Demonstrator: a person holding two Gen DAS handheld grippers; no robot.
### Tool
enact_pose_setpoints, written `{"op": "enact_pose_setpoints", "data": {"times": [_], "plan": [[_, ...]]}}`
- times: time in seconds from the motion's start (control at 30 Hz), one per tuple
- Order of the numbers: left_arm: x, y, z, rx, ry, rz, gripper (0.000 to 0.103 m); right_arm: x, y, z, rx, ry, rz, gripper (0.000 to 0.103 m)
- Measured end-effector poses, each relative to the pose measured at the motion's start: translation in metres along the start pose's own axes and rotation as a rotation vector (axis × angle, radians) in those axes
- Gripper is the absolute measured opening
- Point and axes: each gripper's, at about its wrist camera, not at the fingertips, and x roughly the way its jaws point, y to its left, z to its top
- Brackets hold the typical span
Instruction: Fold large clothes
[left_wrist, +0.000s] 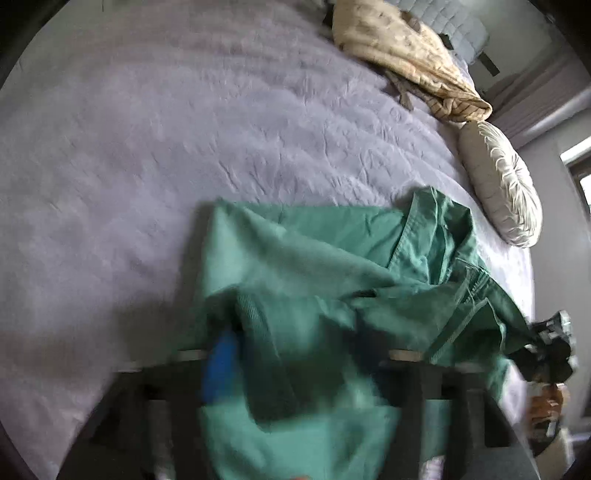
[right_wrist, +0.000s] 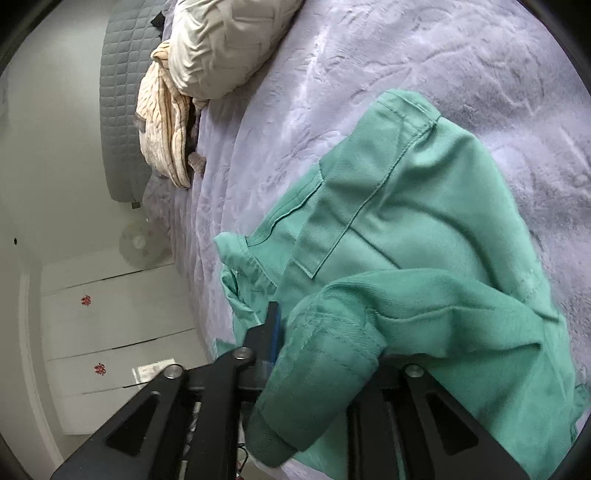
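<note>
A large green garment (left_wrist: 314, 258) lies bunched on the lilac bedspread (left_wrist: 147, 147), partly lifted at its near edge. My left gripper (left_wrist: 295, 354) is shut on a ribbed green cuff of it; cloth drapes over the fingers and the view is blurred. My right gripper (right_wrist: 317, 347) is shut on another thick green fold of the garment (right_wrist: 406, 229), which hides the right finger; the blue pad of the left finger (right_wrist: 275, 332) shows. The right gripper also shows in the left wrist view (left_wrist: 554, 343) at the far right, pulling the cloth's edge.
A cream blanket (left_wrist: 406, 55) and a round pleated white cushion (left_wrist: 502, 184) lie at the head of the bed by a grey quilted headboard (right_wrist: 122, 110). White drawers (right_wrist: 110, 332) stand beside the bed. The bed edge runs near the right gripper.
</note>
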Motion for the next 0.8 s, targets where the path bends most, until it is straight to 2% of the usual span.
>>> {"op": "enact_pose_setpoints", "data": {"times": [0.03, 0.07, 0.1, 0.13, 0.2, 0.3, 0.43, 0.5, 0.57, 0.6, 0.67, 0.7, 0.73, 0.8], "plan": [[-0.012, -0.004, -0.001, 0.023, -0.051, 0.05, 0.097, -0.002, 0.003, 0.001, -0.01, -0.002, -0.001, 0.037], [-0.024, -0.007, -0.001, 0.06, -0.109, 0.077, 0.097, -0.006, 0.007, 0.001, -0.026, -0.006, -0.003, 0.046], [-0.031, -0.008, 0.0, 0.076, -0.126, 0.081, 0.097, -0.014, 0.013, 0.0, -0.058, -0.018, 0.002, 0.063], [-0.034, -0.008, 0.002, 0.088, -0.135, 0.09, 0.097, -0.02, 0.018, 0.0, -0.086, -0.029, 0.008, 0.069], [-0.032, -0.005, 0.007, 0.091, -0.126, 0.11, 0.097, -0.035, 0.03, 0.002, -0.162, -0.07, -0.035, 0.069], [-0.016, 0.0, 0.012, 0.082, -0.094, 0.145, 0.097, -0.05, 0.041, 0.004, -0.263, -0.133, -0.18, 0.069], [0.032, 0.007, 0.017, 0.051, 0.001, 0.152, 0.097, -0.04, 0.039, 0.008, -0.361, -0.129, -0.373, 0.069], [0.053, 0.011, 0.017, 0.027, 0.033, 0.209, 0.097, -0.028, 0.036, 0.009, -0.397, -0.12, -0.438, 0.069], [0.056, 0.013, 0.015, -0.011, 0.012, 0.253, 0.097, -0.018, 0.033, 0.01, -0.417, -0.114, -0.512, 0.064], [0.05, 0.011, 0.013, -0.025, -0.023, 0.235, 0.097, -0.014, 0.032, 0.008, -0.429, -0.123, -0.553, 0.057], [0.036, 0.004, 0.011, -0.012, -0.074, 0.22, 0.097, -0.018, 0.04, 0.001, -0.474, -0.174, -0.59, 0.053], [0.027, -0.004, 0.01, 0.027, -0.105, 0.226, 0.097, -0.024, 0.049, -0.008, -0.529, -0.229, -0.624, 0.043], [0.022, -0.008, 0.01, 0.051, -0.12, 0.232, 0.097, -0.027, 0.055, -0.014, -0.56, -0.252, -0.638, 0.027], [0.01, -0.02, 0.008, 0.116, -0.153, 0.23, 0.097, -0.034, 0.068, -0.025, -0.61, -0.273, -0.618, 0.01]]}}
